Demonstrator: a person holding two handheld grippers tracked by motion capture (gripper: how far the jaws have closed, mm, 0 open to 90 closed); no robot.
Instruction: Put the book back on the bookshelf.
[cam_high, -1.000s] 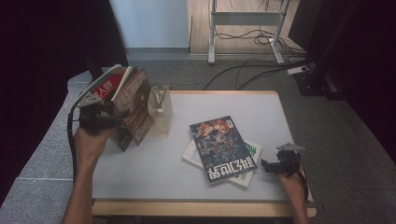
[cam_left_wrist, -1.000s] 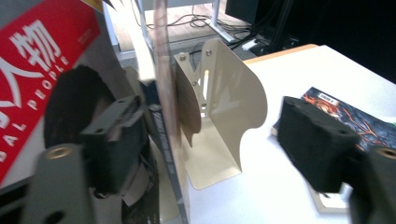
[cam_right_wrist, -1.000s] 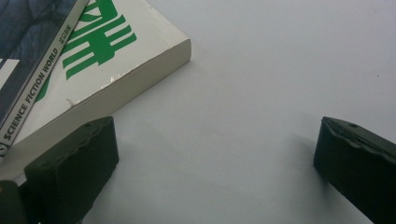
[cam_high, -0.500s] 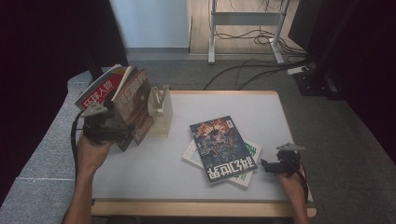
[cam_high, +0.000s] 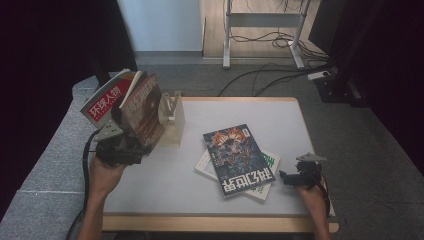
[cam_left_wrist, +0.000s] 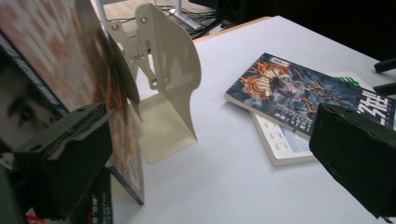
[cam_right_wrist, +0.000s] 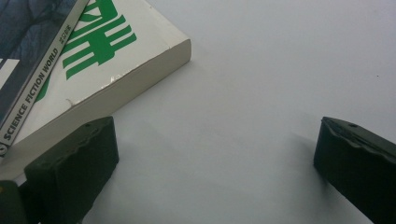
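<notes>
Right tongs (cam_high: 286, 177) rest released near the desk's (cam_high: 280, 115) near right corner, beside two stacked books (cam_high: 239, 159). Left tongs (cam_high: 142, 149) — jaws just opened, released — stand by magazines (cam_high: 142, 107) leaning against the bookend (cam_high: 172, 112) at the far left edge.

The pale grey surface (cam_high: 240, 112) with its wooden edge stretches between the left gripper (cam_high: 131, 150) and the right gripper (cam_high: 284, 177). Well beyond both, grey carpet (cam_high: 200, 75) covers the floor. Black cables (cam_high: 260, 75) trail across it to a white power strip (cam_high: 320, 76), far ahead of the right gripper. A metal frame (cam_high: 227, 35) stands farther back. A dark curtain (cam_high: 50, 50) hangs beyond the left gripper.
</notes>
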